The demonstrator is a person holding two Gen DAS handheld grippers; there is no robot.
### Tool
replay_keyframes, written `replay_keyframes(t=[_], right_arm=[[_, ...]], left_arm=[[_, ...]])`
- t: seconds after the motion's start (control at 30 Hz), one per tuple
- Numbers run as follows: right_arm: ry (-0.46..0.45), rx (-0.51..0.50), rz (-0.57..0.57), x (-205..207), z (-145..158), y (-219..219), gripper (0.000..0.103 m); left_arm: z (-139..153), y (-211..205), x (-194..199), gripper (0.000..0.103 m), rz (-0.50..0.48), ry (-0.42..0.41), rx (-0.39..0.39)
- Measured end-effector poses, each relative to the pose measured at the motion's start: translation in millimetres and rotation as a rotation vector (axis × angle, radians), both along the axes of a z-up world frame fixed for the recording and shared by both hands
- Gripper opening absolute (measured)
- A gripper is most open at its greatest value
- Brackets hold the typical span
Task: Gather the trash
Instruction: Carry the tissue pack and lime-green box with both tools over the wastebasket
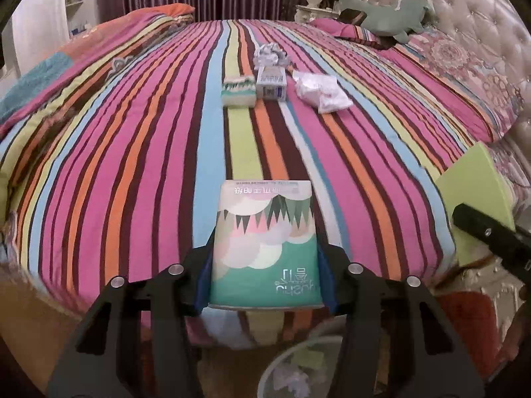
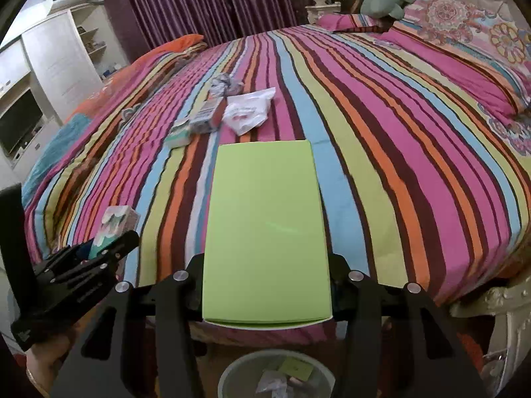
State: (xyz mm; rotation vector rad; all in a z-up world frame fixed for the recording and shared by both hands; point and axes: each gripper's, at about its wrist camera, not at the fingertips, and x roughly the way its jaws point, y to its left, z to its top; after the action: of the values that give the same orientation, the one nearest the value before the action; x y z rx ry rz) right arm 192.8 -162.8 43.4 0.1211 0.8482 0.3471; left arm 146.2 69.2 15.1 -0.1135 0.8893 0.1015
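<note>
A tissue pack is clamped between the left gripper's fingers, and a green box between the right gripper's. More trash is seen well ahead of both on the bed; a bin is seen just below the tips.

A striped bedspread meets purple curtains, a tufted headboard, perhaps white cabinets.

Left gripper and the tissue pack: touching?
Touching. In the left wrist view, both fingers of the left gripper press the sides of the tissue pack.
</note>
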Motion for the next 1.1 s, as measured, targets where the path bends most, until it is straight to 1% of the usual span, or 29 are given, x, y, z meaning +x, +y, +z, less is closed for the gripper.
replay_keyframes(t=[0.2,0.33,0.4,0.47,0.57,0.63,0.7,0.77,0.8,0.87,0.93,0.97,1.0,1.1], right_arm=[[0.000,-0.007,0.015,-31.4,-2.1,-1.7,0.047],[0.023,0.001,0.025,-47.1,-5.3,-3.3,0.047],[0.035,-0.014,0.034,-57.0,-8.8,-2.0,0.047],[0.045,-0.020,0.042,-65.0,-11.9,-0.8,0.047],[0.075,-0.031,0.051,-76.8,-19.8,1.1,0.047],[0.101,-0.053,0.056,-84.9,-26.5,3.0,0.047],[0.130,-0.071,0.060,-91.6,-34.2,4.1,0.047],[0.154,-0.080,0.056,-96.2,-40.9,3.3,0.047],[0.188,-0.089,0.049,-98.7,-50.9,1.7,0.047],[0.217,-0.101,0.043,-99.9,-58.5,1.9,0.047],[0.267,-0.114,0.042,-102.1,-73.2,1.3,0.047],[0.286,-0.115,0.043,-102.2,-78.0,0.7,0.047],[0.329,-0.116,0.045,-102.3,-88.0,0.6,0.047],[0.384,-0.108,0.045,-99.5,-97.6,-0.2,0.047]], left_arm=[[-9.7,-7.2,-42.3,0.050,-0.013,0.021,0.014],[-15.9,-15.9,-65.5,0.050,-0.025,0.038,0.006],[-18.4,-20.4,-76.3,0.050,-0.038,0.047,-0.009],[-20.8,-25.7,-85.0,0.050,-0.047,0.052,-0.005],[-29.6,-34.1,-96.8,0.050,-0.066,0.084,-0.024],[-36.5,-36.8,-101.7,0.050,-0.069,0.111,-0.050],[-46.4,-41.9,-106.6,0.050,-0.079,0.151,-0.059],[-54.6,-46.3,-108.7,0.050,-0.093,0.184,-0.051],[-59.6,-48.8,-109.7,0.050,-0.101,0.205,-0.052],[-68.5,-53.4,-111.2,0.050,-0.109,0.242,-0.053],[-75.5,-57.5,-110.8,0.050,-0.118,0.271,-0.050],[-78.0,-59.5,-110.7,0.050,-0.122,0.282,-0.045],[-81.7,-61.5,-109.9,0.050,-0.130,0.296,-0.040],[-94.6,-71.4,-108.3,0.050,-0.164,0.351,-0.025]])
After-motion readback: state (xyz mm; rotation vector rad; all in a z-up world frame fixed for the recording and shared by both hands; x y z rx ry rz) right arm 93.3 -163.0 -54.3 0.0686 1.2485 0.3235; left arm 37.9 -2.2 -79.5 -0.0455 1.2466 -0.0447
